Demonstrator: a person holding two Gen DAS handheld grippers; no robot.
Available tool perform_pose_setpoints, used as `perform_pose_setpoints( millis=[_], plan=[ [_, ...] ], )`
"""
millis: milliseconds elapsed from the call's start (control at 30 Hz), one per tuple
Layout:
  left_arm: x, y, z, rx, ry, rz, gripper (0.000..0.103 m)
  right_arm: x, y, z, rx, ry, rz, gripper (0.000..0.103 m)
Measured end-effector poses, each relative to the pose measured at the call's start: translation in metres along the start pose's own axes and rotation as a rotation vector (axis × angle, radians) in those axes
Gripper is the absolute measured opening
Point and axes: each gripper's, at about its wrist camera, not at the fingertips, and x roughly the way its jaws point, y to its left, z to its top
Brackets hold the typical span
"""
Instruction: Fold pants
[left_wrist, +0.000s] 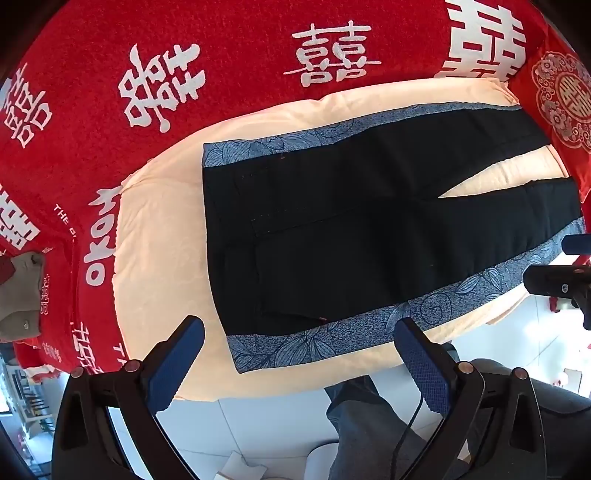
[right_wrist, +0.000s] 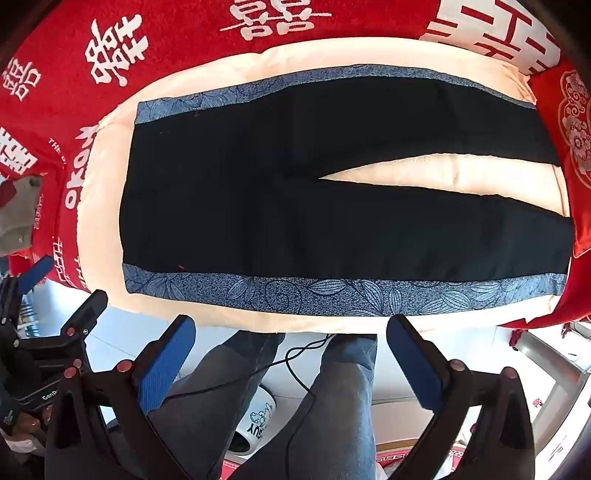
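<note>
- Pants (left_wrist: 354, 221) lie flat and unfolded on the cream pad (left_wrist: 162, 236), mid-frame, legs fanned toward the right; I read this as pre-grasp.
- Left gripper (left_wrist: 297, 363) and right gripper (right_wrist: 291, 360) both wide, empty, off the near hem.
- Right view alone shows both full legs; the waistband pocket seams read clearly only in the left view, I think.

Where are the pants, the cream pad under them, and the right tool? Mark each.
pants (right_wrist: 332, 221): right wrist view, black seat area.
cream pad (right_wrist: 443, 173): right wrist view, bare strip between the legs.
right tool (right_wrist: 291, 328): right wrist view, midway between its blue fingertips.
</note>
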Motion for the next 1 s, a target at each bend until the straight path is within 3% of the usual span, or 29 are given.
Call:
perform_pose_setpoints(
  millis=[467, 767, 1000],
  plan=[
    [-0.004, 0.007, -0.007, 0.001, -0.013, -0.005, 0.103, -0.001, -0.001, -0.004, 0.004, -0.004, -0.003, 0.103],
    [-0.009, -0.002, -0.003, -0.023, -0.068, 0.055, 0.103, 0.001, -0.009, -0.005, 0.003, -0.004, 0.003, 0.103],
    [-0.014, -0.014, 0.001, -0.03, -0.023, 0.079, 0.103, -0.004, -0.019, -0.002, -0.024, -0.014, 0.018, 0.103]
  ],
)
